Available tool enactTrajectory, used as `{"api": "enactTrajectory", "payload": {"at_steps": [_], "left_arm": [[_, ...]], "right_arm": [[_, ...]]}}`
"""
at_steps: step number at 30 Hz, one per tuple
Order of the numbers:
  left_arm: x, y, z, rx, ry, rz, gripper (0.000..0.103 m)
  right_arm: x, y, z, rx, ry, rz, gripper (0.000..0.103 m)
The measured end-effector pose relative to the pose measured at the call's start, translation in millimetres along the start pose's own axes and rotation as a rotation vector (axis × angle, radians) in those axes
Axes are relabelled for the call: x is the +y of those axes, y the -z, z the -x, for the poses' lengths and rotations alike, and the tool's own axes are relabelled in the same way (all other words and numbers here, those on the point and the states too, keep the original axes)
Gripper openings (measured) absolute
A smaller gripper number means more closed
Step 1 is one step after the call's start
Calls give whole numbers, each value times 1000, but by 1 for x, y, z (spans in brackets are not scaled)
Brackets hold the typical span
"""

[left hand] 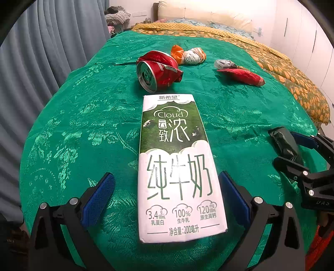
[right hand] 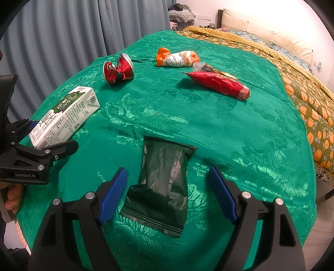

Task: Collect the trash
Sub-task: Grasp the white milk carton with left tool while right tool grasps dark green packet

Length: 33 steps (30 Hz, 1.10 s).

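A white and green milk carton [left hand: 177,166] lies flat on the green cloth between the open fingers of my left gripper [left hand: 167,179]; it also shows in the right wrist view [right hand: 64,118]. A dark green snack wrapper [right hand: 162,185] lies between the open fingers of my right gripper [right hand: 168,173]; it also shows in the left wrist view [left hand: 285,143]. The pads stand apart from both items. Farther back lie a crushed red can [left hand: 158,70], an orange and white wrapper [left hand: 187,54] and a red wrapper [left hand: 242,76].
The green cloth [right hand: 229,129] covers the near part of a bed. A yellow patterned blanket [right hand: 302,93] lies on its right side, pillows [left hand: 208,14] at the head. Grey curtains [left hand: 41,52] hang on the left. A small silver wrapper [right hand: 206,67] lies behind the red wrapper.
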<state>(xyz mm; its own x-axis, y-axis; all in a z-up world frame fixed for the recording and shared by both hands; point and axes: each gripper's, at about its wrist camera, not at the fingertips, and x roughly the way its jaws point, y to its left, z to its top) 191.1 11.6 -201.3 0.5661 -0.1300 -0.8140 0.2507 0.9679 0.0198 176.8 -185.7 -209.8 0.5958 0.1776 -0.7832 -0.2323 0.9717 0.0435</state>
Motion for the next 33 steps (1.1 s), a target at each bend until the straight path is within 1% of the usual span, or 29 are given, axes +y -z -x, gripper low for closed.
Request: {"api": "enactTrajectory", "payload": {"at_steps": [30,32,33], "left_arm": [[0,0,0,0,-1,0,97],[1,0,0,3,19,2,97],[4,0,1,8,47,-5,97]], "right_arm": [[1,0,0,1,0,-1,79],[-1,0,1,11,-17,-3,79],[-3,0,2,27,-35,-6,79]]}}
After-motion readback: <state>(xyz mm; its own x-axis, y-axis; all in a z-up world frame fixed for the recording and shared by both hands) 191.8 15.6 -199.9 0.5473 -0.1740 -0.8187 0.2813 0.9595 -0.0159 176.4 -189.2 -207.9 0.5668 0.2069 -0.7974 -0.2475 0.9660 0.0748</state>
